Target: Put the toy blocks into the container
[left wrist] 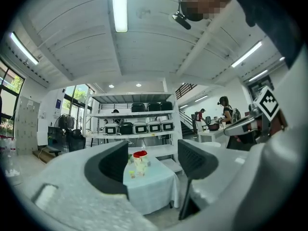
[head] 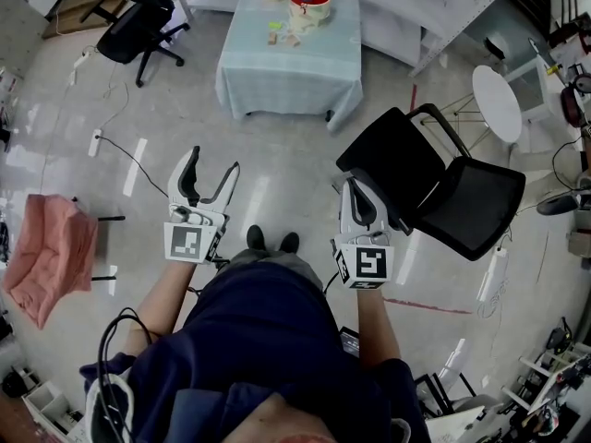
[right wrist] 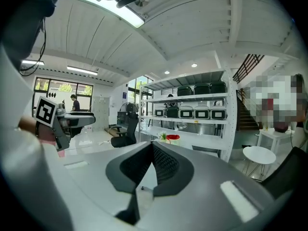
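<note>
Far ahead stands a small table under a pale cloth (head: 291, 67). On it are a cream container with a red rim (head: 309, 0) and a few small toy blocks (head: 282, 35) just in front of it. I hold my left gripper (head: 214, 160) at waist height, open and empty. Between its jaws, in the left gripper view, the left gripper (left wrist: 154, 160) frames the table (left wrist: 151, 189) and the container (left wrist: 140, 157). My right gripper (head: 354, 185) is shut with nothing in it. Over the shut right gripper (right wrist: 151, 146) in its own view, the container (right wrist: 172, 138) shows far off.
A black chair (head: 443, 187) stands close to the right gripper. A black office chair (head: 138, 26) is at the far left, a pink cloth-covered seat (head: 46, 257) at the left, and a round white table (head: 497, 100) at the right. Cables lie on the grey floor (head: 277, 164).
</note>
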`<state>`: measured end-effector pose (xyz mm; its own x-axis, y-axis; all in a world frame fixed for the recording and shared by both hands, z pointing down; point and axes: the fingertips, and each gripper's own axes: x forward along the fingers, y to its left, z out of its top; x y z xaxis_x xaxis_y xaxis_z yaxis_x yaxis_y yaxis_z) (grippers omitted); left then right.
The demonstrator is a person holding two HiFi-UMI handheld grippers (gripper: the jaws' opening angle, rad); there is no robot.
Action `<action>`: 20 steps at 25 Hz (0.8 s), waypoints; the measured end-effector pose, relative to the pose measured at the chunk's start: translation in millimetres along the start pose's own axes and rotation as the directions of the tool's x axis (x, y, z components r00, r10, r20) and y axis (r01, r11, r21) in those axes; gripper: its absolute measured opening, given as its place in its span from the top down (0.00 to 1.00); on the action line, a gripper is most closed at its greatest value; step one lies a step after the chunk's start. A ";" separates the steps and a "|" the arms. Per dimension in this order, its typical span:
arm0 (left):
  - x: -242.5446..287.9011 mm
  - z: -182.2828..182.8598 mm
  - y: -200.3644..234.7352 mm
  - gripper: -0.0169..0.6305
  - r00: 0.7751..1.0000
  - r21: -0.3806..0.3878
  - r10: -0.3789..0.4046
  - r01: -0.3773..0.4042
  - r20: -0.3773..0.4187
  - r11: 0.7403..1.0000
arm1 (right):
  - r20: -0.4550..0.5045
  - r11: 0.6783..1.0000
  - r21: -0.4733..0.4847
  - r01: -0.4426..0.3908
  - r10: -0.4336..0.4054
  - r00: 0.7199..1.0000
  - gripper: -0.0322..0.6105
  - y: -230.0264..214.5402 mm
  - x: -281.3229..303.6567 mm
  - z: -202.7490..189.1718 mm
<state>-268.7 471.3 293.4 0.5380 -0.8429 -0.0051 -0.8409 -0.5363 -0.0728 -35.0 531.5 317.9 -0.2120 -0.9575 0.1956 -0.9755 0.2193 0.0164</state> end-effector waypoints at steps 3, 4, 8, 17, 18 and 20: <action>8.4 0.5 -0.6 0.40 1.000 -0.017 0.015 -0.015 0.001 1.000 | -0.008 1.000 0.004 -0.009 0.009 1.000 0.95 -6.0 -0.8 -2.8; 11.0 0.4 -2.1 0.39 1.000 -0.018 0.014 -0.014 0.006 1.000 | -0.010 1.000 0.007 -0.014 0.014 1.000 0.95 -7.8 -1.3 -3.9; 23.0 -2.8 -5.3 0.39 1.000 -0.016 0.026 -0.026 0.006 1.000 | -0.012 0.999 0.017 -0.036 0.037 0.999 0.95 -15.2 -1.1 -9.4; 76.9 -1.0 4.8 0.39 1.000 0.004 0.029 -0.029 0.011 1.000 | -0.038 0.998 0.007 -0.059 0.059 0.998 0.95 -37.3 14.5 -20.7; 85.7 -1.7 8.1 0.39 1.000 0.007 0.025 -0.025 0.011 1.000 | -0.041 0.999 0.009 -0.054 0.054 0.998 0.95 -40.9 18.9 -21.7; 106.7 -4.3 17.2 0.39 1.000 0.015 0.019 -0.020 0.015 1.000 | -0.045 0.999 0.011 -0.043 0.043 0.998 0.95 -48.5 32.2 -23.7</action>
<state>-226.0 371.9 295.9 0.5224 -0.8524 -0.0211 -0.8503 -0.5189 -0.0881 6.9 494.4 346.7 -0.2512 -0.9376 0.2404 -0.9661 0.2580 -0.0030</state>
